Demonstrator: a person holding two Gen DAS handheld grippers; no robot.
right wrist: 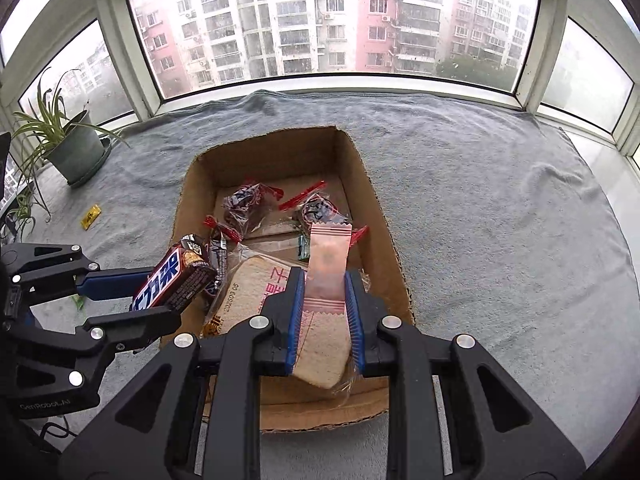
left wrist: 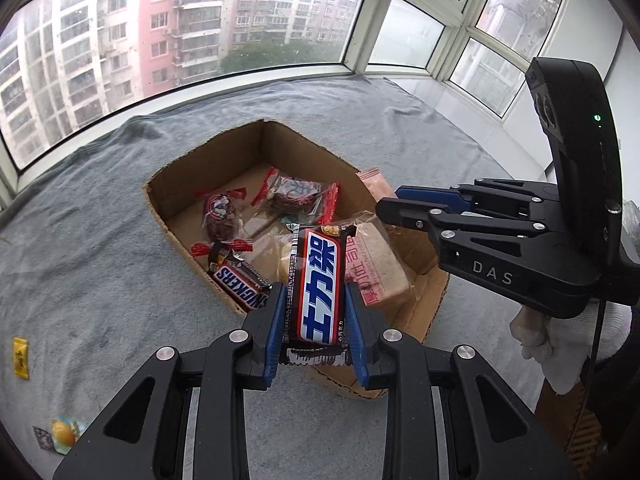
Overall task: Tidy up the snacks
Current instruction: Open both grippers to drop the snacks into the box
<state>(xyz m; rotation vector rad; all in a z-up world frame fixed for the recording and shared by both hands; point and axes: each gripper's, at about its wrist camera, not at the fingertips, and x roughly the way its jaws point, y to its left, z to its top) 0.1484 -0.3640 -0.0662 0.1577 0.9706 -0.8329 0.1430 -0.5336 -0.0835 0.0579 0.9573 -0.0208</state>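
My left gripper [left wrist: 315,292] is shut on a brown Snickers bar [left wrist: 320,288] with blue Chinese lettering, held over the near left edge of the open cardboard box [left wrist: 256,136]. My right gripper [right wrist: 325,284] is shut on a thin pink packet [right wrist: 328,260] above the box's [right wrist: 380,216] near end. Inside the box lie two red-ended candies [right wrist: 244,204] [right wrist: 316,212], a small Snickers [left wrist: 240,288] and a clear-wrapped bread slice [right wrist: 248,288]. In the right wrist view the left gripper [right wrist: 160,300] and its bar [right wrist: 172,280] come in from the left.
The box sits on a grey blanket [right wrist: 480,200] below a bay window. A potted plant [right wrist: 76,156] stands at the far left. A yellow sachet [left wrist: 21,358] and an orange-printed packet [left wrist: 62,434] lie on the blanket left of the box. A white-gloved hand [left wrist: 560,344] holds the right gripper.
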